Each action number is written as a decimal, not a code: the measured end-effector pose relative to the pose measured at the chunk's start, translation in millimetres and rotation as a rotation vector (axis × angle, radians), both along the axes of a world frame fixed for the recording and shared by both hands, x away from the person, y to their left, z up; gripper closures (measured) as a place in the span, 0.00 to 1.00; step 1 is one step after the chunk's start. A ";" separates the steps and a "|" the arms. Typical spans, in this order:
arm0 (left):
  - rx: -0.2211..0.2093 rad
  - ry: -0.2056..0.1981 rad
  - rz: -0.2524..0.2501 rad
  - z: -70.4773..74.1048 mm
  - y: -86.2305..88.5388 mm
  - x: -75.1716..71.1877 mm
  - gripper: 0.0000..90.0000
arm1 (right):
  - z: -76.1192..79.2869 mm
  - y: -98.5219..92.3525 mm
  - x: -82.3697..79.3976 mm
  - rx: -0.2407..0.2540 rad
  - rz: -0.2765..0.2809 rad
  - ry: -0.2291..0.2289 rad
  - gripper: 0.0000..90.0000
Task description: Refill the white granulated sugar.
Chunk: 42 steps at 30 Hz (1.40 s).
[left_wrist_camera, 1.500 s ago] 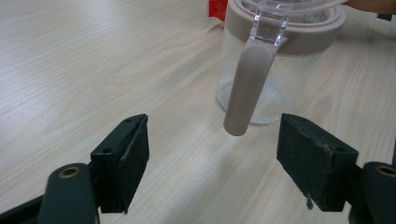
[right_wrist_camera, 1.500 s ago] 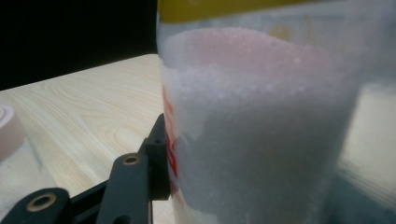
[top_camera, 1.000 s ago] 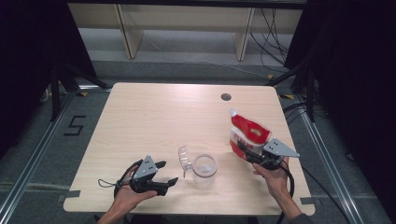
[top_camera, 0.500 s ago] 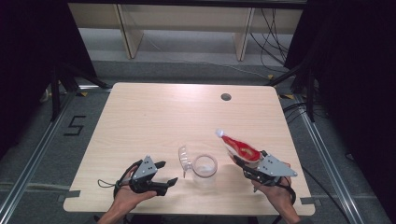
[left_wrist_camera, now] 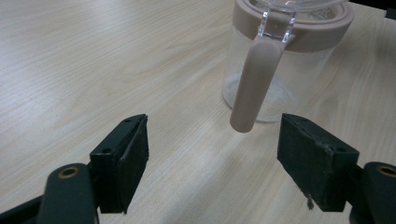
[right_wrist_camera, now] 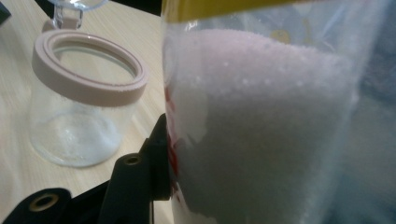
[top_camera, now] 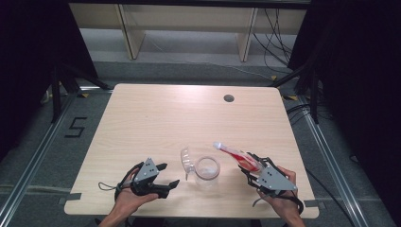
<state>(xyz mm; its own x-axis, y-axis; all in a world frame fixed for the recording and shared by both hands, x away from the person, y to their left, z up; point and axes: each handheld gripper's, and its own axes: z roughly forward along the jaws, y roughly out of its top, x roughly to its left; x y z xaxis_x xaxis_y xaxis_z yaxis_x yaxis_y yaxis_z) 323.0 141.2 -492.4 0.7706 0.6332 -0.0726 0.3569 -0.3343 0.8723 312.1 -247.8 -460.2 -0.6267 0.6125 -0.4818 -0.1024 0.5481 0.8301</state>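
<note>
Bag tilted toward the jar

Right gripper (lower right) clamps its jaws on the bag of white grains; left gripper jaws gape wide, empty, beside the jar mid-tabletop.

Lab test bay: black curtains, floor rails, taped numeral.

From above the counter's near edge the high view looks forward and down over its whole top. Each tongs camera sits low, looking along its own jaws, very close to the jar all three share
</note>
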 end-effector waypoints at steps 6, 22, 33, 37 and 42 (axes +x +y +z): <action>0.004 -0.003 0.000 0.0 -0.4 -0.3 0.27 | 0.4 2.0 -7.1 -0.049 0.001 -0.024 0.60; 0.012 -0.019 -0.005 -1.0 -1.4 -0.6 0.27 | 3.6 12.7 -17.6 -0.243 -0.010 -0.149 0.60; 0.002 -0.008 0.009 -3.4 -2.2 -0.2 0.26 | 5.4 12.0 -23.3 -0.369 -0.045 -0.219 0.60; 0.012 -0.005 0.004 -3.0 -2.0 -0.4 0.26 | 5.4 11.3 -26.3 -0.370 -0.055 -0.210 0.60; 0.031 -0.018 -0.009 -2.3 -1.4 -0.1 0.26 | 4.6 12.1 -30.4 -0.430 -0.074 -0.249 0.60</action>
